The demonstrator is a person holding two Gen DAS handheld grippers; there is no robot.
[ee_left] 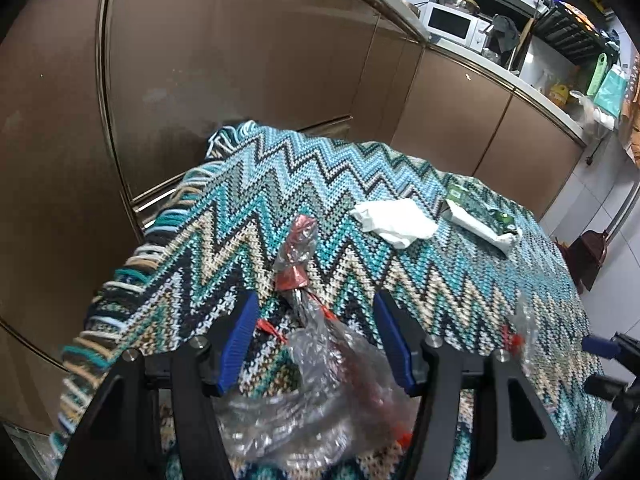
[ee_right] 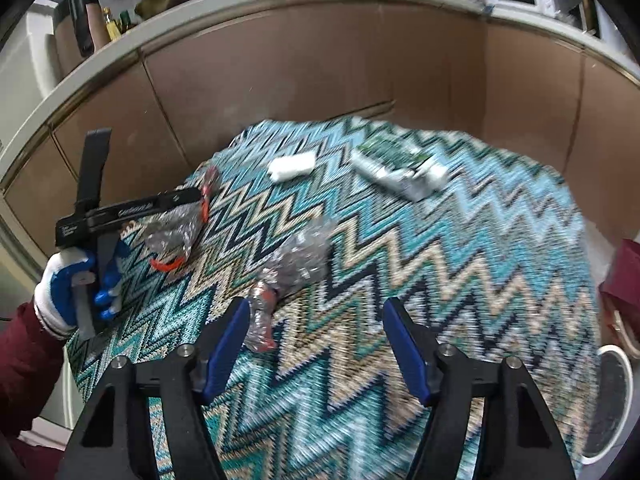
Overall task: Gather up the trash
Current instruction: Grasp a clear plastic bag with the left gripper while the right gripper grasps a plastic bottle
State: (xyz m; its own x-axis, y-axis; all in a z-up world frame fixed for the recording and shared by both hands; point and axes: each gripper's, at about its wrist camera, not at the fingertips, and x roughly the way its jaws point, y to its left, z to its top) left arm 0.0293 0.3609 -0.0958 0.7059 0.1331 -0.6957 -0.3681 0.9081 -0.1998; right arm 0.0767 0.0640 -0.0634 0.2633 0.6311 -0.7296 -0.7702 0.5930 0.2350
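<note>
Left gripper (ee_left: 316,344) stands released, crinkled clear plastic wrapper with red ties (ee_left: 320,380) between its jaws; right gripper (ee_right: 314,346) is released, a small crumpled foil wrapper (ee_right: 260,316) beside its left finger.

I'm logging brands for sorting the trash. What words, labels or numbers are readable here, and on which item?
Nothing reads cleanly.
Left gripper: white lettering along its black body, too blurred to read.
Green-printed wrapper: markings on it, too small to read.
Red and clear crinkled wrapper: no text legible.
White tissue: blank.
Microwave: no label readable.
</note>
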